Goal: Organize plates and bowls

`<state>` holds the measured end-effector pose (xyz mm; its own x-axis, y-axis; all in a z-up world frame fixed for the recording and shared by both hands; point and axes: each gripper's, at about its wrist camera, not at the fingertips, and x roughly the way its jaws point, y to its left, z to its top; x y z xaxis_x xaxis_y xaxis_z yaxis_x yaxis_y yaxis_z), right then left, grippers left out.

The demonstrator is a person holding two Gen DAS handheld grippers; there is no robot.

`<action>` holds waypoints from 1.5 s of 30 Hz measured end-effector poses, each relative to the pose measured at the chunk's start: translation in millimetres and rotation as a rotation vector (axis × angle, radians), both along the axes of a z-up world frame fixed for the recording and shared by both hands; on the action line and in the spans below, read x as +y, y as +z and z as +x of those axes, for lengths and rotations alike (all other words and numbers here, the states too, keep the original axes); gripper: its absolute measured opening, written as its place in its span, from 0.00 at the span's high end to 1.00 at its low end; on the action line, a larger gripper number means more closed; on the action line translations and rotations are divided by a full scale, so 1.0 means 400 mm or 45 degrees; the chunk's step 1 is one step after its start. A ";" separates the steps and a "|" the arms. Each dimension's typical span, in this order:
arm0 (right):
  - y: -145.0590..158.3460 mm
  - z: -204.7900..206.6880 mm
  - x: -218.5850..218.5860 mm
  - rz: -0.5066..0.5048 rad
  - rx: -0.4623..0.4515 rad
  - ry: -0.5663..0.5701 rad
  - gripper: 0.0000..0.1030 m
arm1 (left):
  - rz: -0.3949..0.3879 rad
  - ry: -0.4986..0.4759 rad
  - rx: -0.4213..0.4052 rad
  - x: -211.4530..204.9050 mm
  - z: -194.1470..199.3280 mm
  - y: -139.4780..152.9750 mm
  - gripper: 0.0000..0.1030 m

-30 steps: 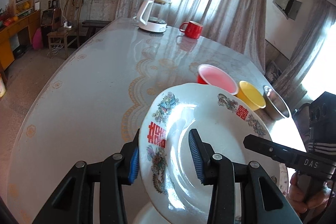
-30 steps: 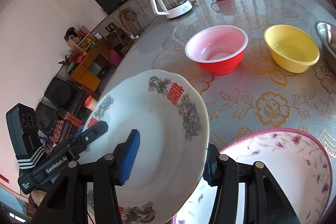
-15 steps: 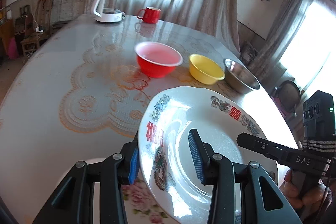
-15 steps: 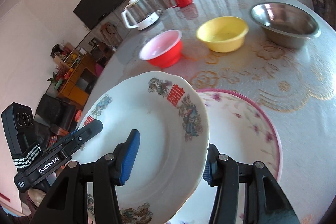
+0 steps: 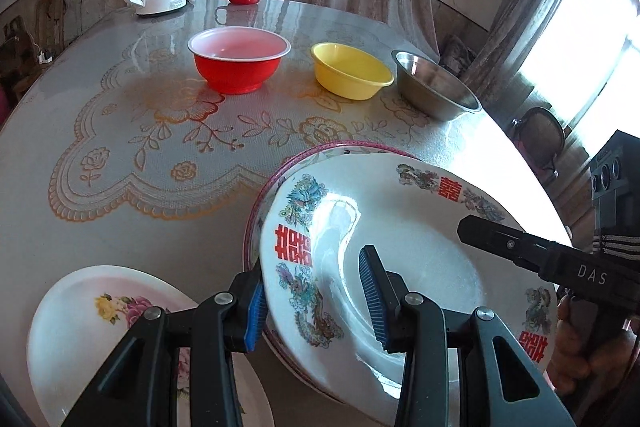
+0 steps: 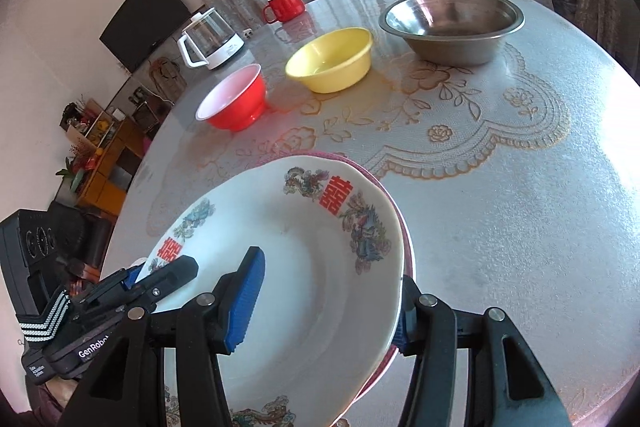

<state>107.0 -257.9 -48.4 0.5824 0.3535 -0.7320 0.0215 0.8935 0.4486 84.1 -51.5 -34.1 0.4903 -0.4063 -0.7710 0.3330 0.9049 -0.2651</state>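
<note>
So both grippers have the dragon plate (image 5: 420, 239) pinched by its rim, left gripper (image 5: 316, 301) on one side, right gripper (image 6: 320, 307) on the other, each with one pad inside the well and one under the edge. A second ago that plate was out over bare table; now it's hanging right above the pink-rimmed plate (image 5: 268, 183), slightly tilted, and I can't tell if they're touching yet. Looks to me like the stack's about to happen. Off the left gripper's side sits the rose plate (image 5: 92, 323). Further ahead: red bowl (image 5: 239, 61), yellow bowl (image 5: 351, 70), steel bowl (image 5: 436, 87), all untouched.
</note>
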 end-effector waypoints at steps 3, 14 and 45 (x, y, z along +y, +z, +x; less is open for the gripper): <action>-0.010 -0.003 0.001 -0.006 0.016 0.010 0.46 | -0.001 -0.005 -0.003 -0.006 -0.007 -0.004 0.59; -0.022 -0.013 0.057 -0.185 0.051 0.150 0.46 | -0.027 0.013 0.014 0.008 -0.014 -0.009 0.59; 0.043 0.068 -0.032 -0.339 -0.034 0.131 0.54 | -0.069 0.019 0.029 0.029 0.001 -0.005 0.60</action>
